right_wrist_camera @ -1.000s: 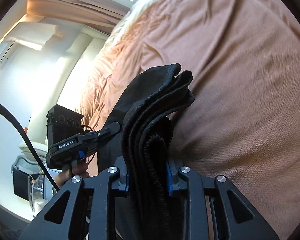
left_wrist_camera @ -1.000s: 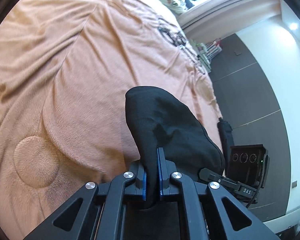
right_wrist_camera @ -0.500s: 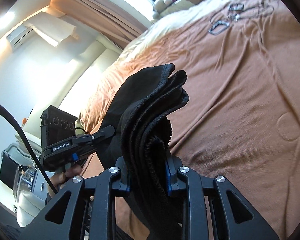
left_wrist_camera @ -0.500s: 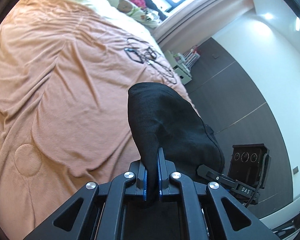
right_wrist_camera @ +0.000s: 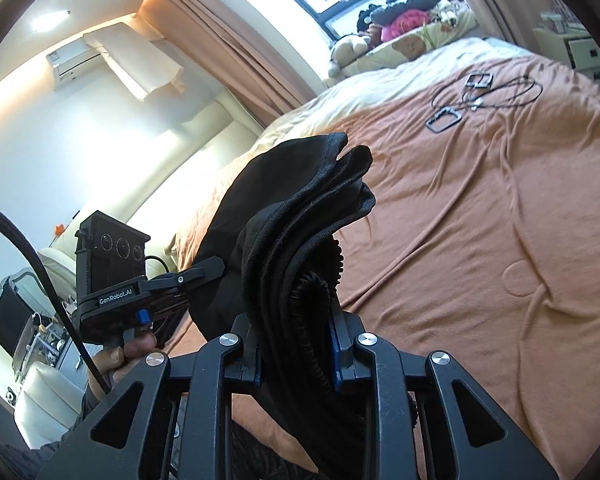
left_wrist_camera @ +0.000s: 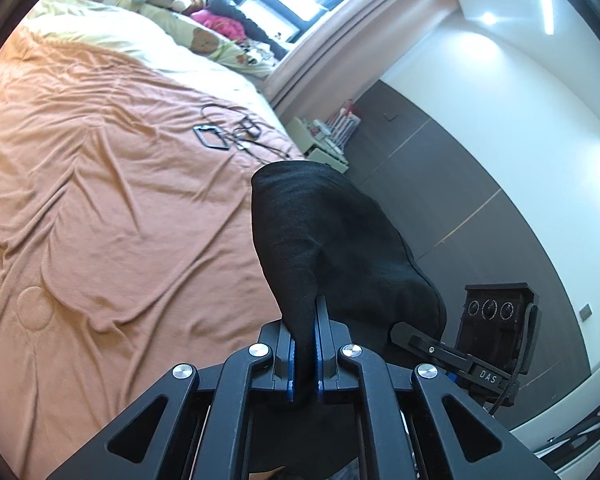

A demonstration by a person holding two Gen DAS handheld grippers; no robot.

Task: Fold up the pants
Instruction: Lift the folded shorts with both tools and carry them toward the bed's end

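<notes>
The black pants (left_wrist_camera: 324, 240) hang in the air between both grippers, above the near edge of the bed. My left gripper (left_wrist_camera: 304, 356) is shut on a thin fold of the black fabric. My right gripper (right_wrist_camera: 298, 354) is shut on a thick bunch of layers with the ribbed waistband (right_wrist_camera: 312, 280) showing. The right gripper (left_wrist_camera: 452, 360) shows at the right of the left wrist view. The left gripper (right_wrist_camera: 196, 274) shows at the left of the right wrist view, a hand on its handle. The lower part of the pants is hidden behind the grippers.
The bed has an orange-brown cover (left_wrist_camera: 100, 220), wrinkled. Black cables and small frames (right_wrist_camera: 476, 96) lie on it near the far side. Pillows and plush toys (right_wrist_camera: 400, 32) sit by the window. A dark panelled wall (left_wrist_camera: 440, 184) and a white nightstand (left_wrist_camera: 324, 140) are to the right.
Both grippers have lifted and tilted up with the pants held: the views swing from the bed cover toward the window, pillows and walls. Both grips stay the same.
</notes>
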